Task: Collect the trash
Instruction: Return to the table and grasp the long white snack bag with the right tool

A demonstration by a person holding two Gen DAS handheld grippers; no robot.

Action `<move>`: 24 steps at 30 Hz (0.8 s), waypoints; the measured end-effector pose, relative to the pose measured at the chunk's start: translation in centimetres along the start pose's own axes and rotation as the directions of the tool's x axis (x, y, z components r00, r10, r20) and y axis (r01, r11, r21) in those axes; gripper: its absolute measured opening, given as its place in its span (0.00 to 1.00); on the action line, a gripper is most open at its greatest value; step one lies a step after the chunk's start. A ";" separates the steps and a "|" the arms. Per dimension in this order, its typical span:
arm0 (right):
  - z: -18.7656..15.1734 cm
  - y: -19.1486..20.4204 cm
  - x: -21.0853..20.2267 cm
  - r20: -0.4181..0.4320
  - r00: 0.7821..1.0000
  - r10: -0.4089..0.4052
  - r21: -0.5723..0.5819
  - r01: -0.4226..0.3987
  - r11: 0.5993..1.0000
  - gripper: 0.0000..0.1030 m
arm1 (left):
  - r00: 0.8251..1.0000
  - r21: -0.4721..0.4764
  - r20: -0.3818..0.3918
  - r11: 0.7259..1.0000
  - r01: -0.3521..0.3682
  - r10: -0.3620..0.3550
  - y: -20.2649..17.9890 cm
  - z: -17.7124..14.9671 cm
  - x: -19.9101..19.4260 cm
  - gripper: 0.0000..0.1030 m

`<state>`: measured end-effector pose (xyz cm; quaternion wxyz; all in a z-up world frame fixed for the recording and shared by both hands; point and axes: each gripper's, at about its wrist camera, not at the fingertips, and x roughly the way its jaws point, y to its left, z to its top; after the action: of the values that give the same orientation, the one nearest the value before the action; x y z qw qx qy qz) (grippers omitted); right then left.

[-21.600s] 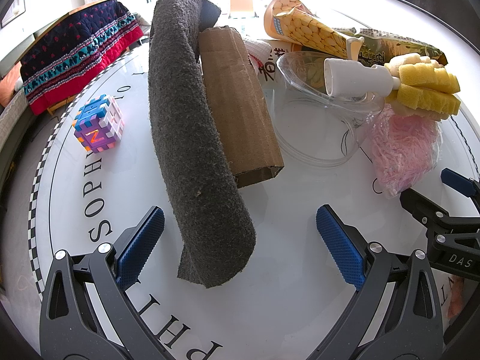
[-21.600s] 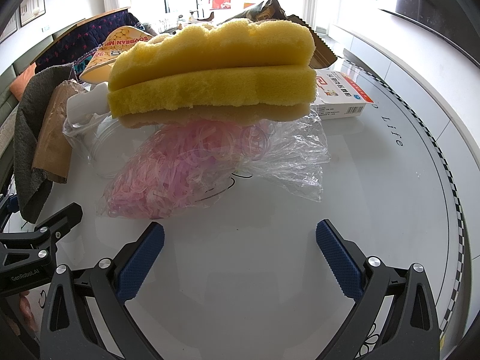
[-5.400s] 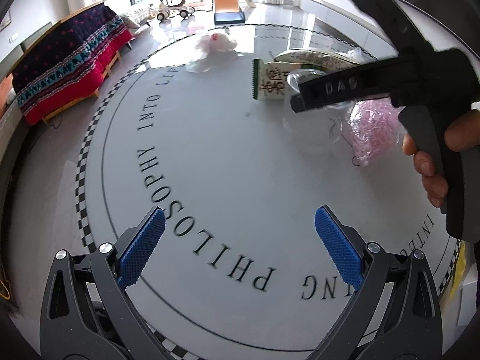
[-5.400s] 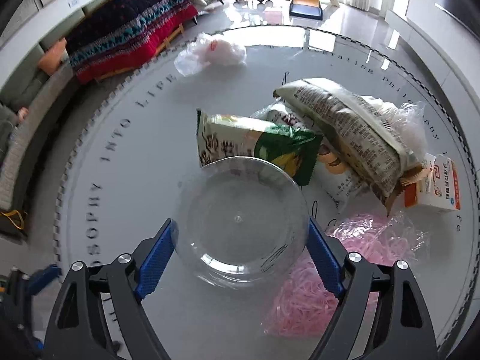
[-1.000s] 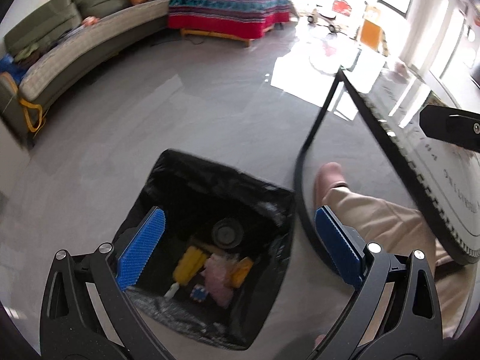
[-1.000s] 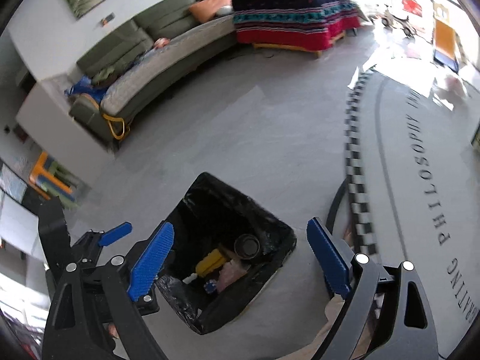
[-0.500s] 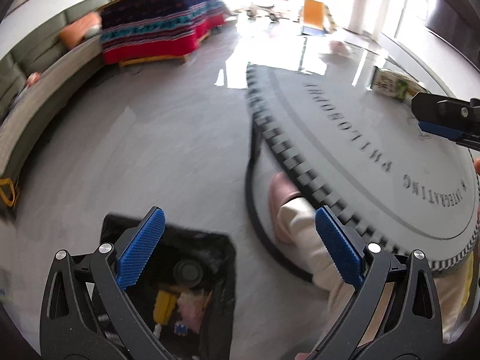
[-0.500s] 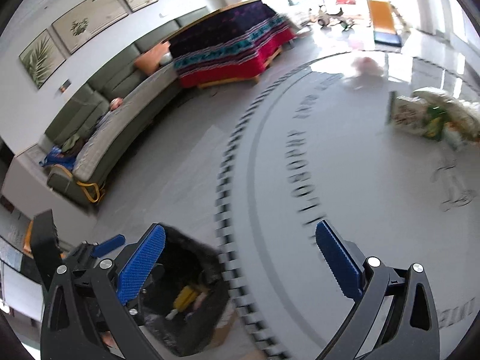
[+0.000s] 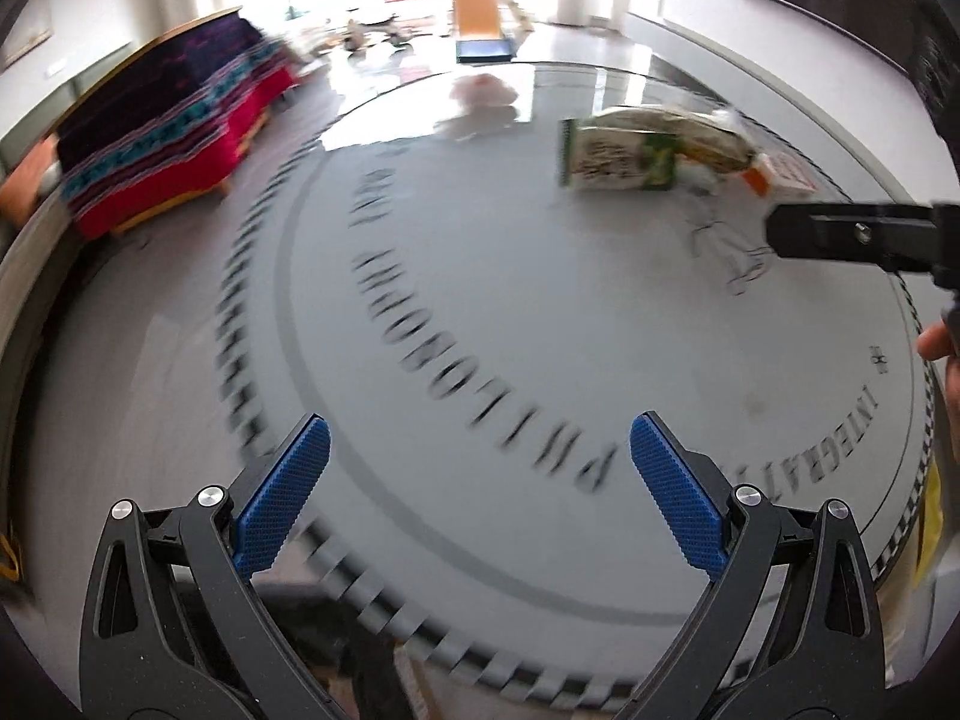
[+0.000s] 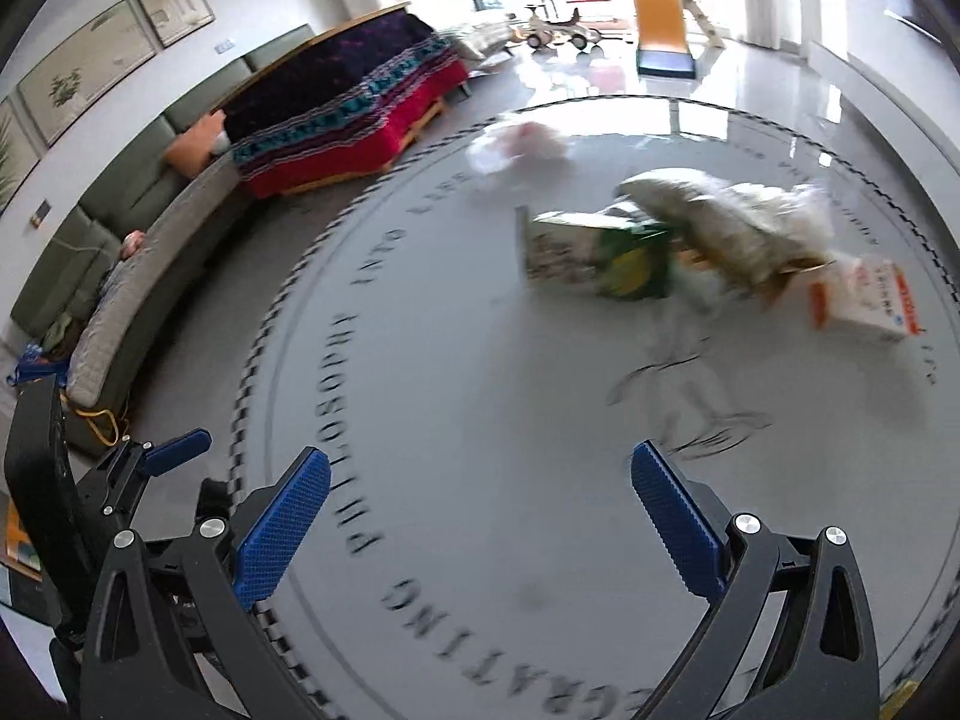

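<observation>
Far left there's the sofa (image 10: 120, 276), then the bench (image 10: 354, 114) draped in a red and navy blanket, both standing off from the round table (image 10: 480, 420). Both pictures are smeared with motion blur, so the fine detail is soft.

Down low on the left, the left gripper (image 9: 480, 498) hangs over the table's near rim, jaws spread wide, nothing between the blue pads (image 9: 282, 498). Under its left finger the checkered edge (image 9: 240, 360) curves away and a dark shape sits below it; I can't tell what that is.

Across the lettered ring now. The right gripper (image 10: 480, 516) is over the table too, jaws wide apart and empty, only bare tabletop between them. In its own view the left gripper shows beside it at the lower left.

And the trash, all on the table's far side, well apart from both grippers. A pale pink bag (image 10: 528, 144) lies alone near the far rim. To its right, a green and white packet (image 10: 600, 258), nearest the middle. Touching it behind, a long pale bag (image 10: 720, 228). Furthest right, a white and orange box (image 10: 864, 300), just beside that bag's end.

At the right edge of the left view, a hand (image 9: 945, 360) grips the right tool's black body.
</observation>
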<state>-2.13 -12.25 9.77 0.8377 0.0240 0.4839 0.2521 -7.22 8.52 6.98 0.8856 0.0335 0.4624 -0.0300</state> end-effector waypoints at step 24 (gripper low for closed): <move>14.4 -11.7 10.4 -0.180 0.931 -0.318 -0.252 0.269 0.930 0.73 | 0.973 0.313 -0.093 0.922 0.229 -0.210 -6.5 12.3 9.1 0.94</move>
<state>18.61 -14.93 5.82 0.8054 -0.1710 0.5393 0.1768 7.51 0.82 6.34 0.8455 0.1262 0.4775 -0.2030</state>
